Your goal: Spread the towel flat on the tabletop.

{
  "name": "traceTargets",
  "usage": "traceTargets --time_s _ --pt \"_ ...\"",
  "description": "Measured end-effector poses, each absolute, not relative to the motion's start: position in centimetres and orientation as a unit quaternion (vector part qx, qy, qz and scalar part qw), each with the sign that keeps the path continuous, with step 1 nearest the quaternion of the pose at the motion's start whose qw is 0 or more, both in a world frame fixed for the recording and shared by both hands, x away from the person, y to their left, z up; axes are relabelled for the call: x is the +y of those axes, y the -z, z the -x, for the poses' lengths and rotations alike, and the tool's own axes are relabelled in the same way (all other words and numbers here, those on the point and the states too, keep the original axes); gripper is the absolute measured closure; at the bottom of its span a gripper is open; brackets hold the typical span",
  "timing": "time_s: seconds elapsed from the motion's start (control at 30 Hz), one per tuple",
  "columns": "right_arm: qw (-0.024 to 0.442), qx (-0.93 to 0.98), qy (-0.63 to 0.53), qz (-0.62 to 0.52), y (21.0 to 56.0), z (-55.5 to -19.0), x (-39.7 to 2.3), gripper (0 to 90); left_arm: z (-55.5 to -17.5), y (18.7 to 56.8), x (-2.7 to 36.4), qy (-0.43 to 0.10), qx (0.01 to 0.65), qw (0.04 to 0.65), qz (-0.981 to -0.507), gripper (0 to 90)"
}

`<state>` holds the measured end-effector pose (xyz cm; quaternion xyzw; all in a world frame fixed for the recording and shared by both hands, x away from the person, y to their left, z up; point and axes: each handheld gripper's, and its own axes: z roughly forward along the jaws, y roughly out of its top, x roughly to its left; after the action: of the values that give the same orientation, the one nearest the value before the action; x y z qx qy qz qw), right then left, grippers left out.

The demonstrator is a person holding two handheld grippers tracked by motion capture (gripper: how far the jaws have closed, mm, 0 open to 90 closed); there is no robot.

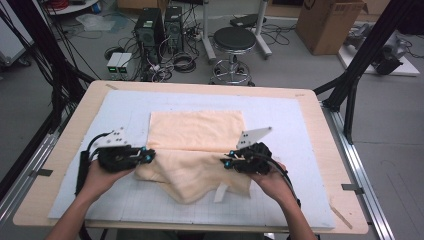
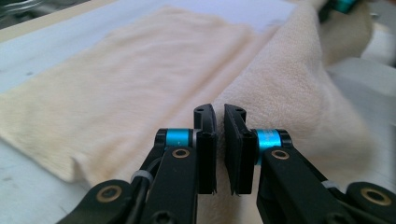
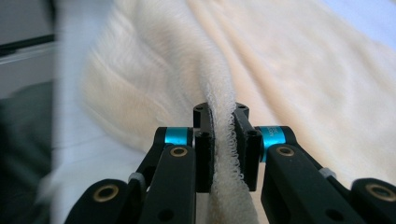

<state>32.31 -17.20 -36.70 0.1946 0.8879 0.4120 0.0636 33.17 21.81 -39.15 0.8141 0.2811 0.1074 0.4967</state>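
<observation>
A cream towel [image 1: 195, 130] lies on the pale mat, its far half flat and its near half lifted into a loose fold between my two grippers. My left gripper [image 1: 148, 156] is at the fold's left end. In the left gripper view, the jaws [image 2: 219, 116] stand almost together with a thin strip of towel [image 2: 140, 70] in the gap. My right gripper [image 1: 226, 162] holds the fold's right end. The right gripper view [image 3: 220, 116] has the towel's hemmed edge [image 3: 224, 154] pinched plainly between the pads. A white tag [image 1: 220, 192] hangs from the near edge.
The pale gridded mat [image 1: 280, 120] covers most of the wooden table [image 1: 90, 100]. Behind the table stand a black stool [image 1: 234, 40], computer towers [image 1: 150, 25] with cables, and a cardboard box [image 1: 330, 20]. Black frame struts [image 1: 350, 90] rise at the right side.
</observation>
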Motion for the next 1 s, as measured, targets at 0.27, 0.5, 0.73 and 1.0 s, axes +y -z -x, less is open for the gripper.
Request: traceTargets --time_s 0.27,0.5,0.73,1.0 --pt "0.05 0.885 -0.376 -0.269 39.7 -36.5 -17.9 64.5 -36.9 41.9 19.9 -0.135 0.34 0.44 -0.82 63.9" --pt "0.063 0.868 -0.435 -0.233 37.3 -34.0 -19.4 57.7 -33.9 39.1 22.2 -0.145 0.313 0.488 -0.802 55.7" --pt "0.048 0.878 -0.444 -0.175 38.5 -30.7 -20.1 57.4 -28.3 40.3 21.2 -0.105 0.247 0.498 -0.825 56.1" --pt "0.047 0.908 -0.387 -0.152 42.4 -29.5 -18.9 54.7 -27.0 43.8 18.7 -0.06 0.218 0.435 -0.872 51.1"
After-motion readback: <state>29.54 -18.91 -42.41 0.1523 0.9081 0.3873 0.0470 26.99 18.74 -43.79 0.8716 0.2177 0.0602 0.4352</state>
